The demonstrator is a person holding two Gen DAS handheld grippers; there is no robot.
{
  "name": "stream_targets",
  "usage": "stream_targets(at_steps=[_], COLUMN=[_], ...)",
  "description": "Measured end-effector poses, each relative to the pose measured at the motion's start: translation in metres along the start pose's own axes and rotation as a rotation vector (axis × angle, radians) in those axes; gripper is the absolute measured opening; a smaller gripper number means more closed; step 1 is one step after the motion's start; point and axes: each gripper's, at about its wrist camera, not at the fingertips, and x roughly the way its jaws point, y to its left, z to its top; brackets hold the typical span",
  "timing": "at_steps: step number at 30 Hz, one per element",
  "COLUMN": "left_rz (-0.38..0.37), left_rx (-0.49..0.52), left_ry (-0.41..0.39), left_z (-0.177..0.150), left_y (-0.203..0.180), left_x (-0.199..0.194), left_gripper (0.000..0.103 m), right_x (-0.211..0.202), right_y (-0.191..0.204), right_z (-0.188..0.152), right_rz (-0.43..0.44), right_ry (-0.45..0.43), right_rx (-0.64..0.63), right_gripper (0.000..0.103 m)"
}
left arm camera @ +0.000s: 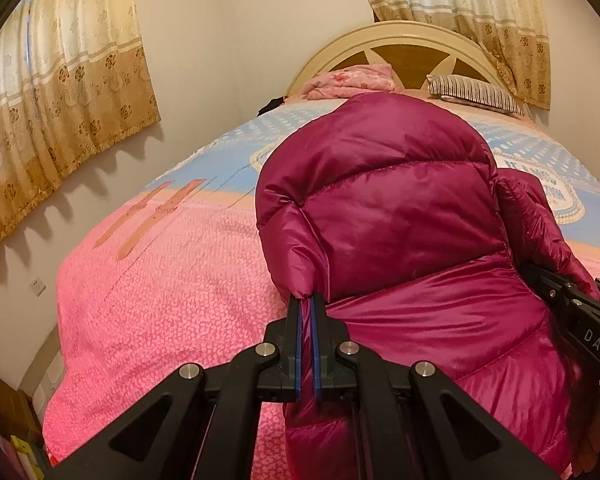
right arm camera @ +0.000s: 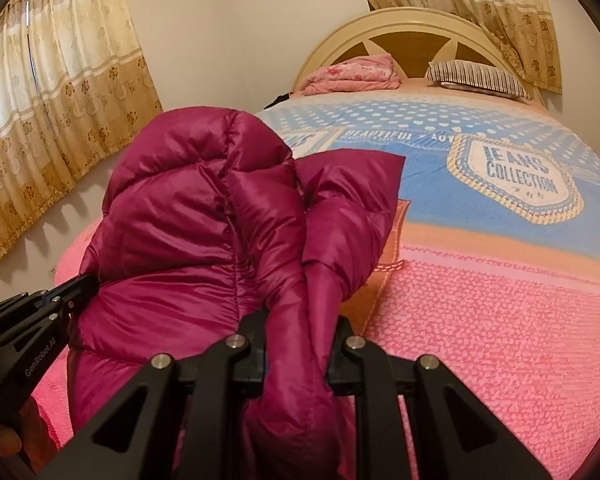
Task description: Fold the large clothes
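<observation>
A shiny magenta puffer jacket [left arm camera: 384,216] lies bunched on the pink and blue bedspread [left arm camera: 160,280]. My left gripper [left arm camera: 307,298] is shut on a thin edge of the jacket at its left side. The right gripper shows at the right edge of the left wrist view, its fingers [left arm camera: 548,284] against the jacket's right side. In the right wrist view my right gripper [right arm camera: 302,316] is shut on a thick roll of the jacket [right arm camera: 204,232], which fills the gap between its jaws. The left gripper's fingers [right arm camera: 76,286] appear at the left there, at the jacket's far edge.
A folded pink blanket [right arm camera: 356,74] and a striped pillow [right arm camera: 476,78] lie by the cream headboard [right arm camera: 412,24]. Beige curtains [left arm camera: 60,92] hang on the left wall and behind the headboard. The bedspread's "Jeans Collection" print [right arm camera: 516,176] lies to the right of the jacket.
</observation>
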Motion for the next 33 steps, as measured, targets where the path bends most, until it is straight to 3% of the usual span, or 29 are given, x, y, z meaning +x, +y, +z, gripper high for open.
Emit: stream_targets(at_steps=[22,33], left_rz=[0.0,0.012], left_rx=[0.009,0.013], left_ry=[0.063,0.076], left_z=[-0.014,-0.016], left_y=[-0.006,-0.013], left_x=[0.043,0.056], left_gripper=[0.003,0.008], right_x=[0.03,0.042], right_y=[-0.001,-0.007], right_z=[-0.01,-0.015], right_rz=[-0.028,-0.029], right_ry=[0.072,0.104], right_rx=[0.008,0.029], right_gripper=[0.018,0.021])
